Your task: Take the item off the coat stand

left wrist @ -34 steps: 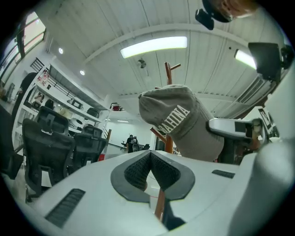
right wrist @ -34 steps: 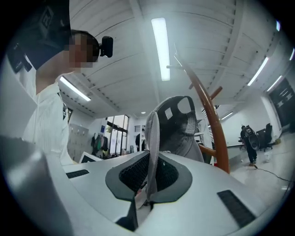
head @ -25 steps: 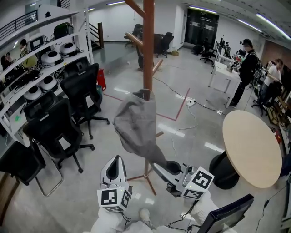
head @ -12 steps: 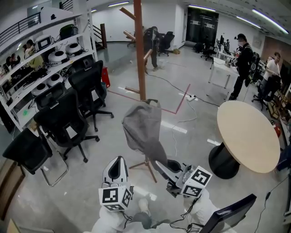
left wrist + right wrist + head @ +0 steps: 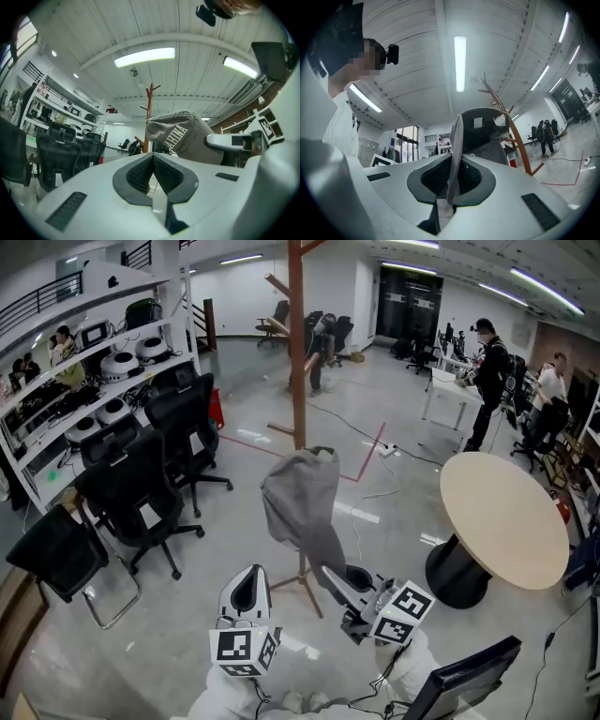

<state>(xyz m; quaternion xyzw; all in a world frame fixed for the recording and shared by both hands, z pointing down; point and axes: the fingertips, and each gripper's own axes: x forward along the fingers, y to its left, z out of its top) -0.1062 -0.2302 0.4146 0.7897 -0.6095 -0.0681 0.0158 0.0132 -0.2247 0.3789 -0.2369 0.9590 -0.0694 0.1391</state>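
Grey fabric baseball cap hangs in front of the tall brown wooden coat stand, off its pegs, its brim clamped in the right gripper. Left gripper has its jaws closed together on nothing, low beside the right one

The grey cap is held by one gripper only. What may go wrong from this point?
1. The right gripper pinches only the thin brim of the grey cap, so the cap may slip out as it is carried.
2. The left gripper is shut and empty, apart from the cap, so nothing would catch it.
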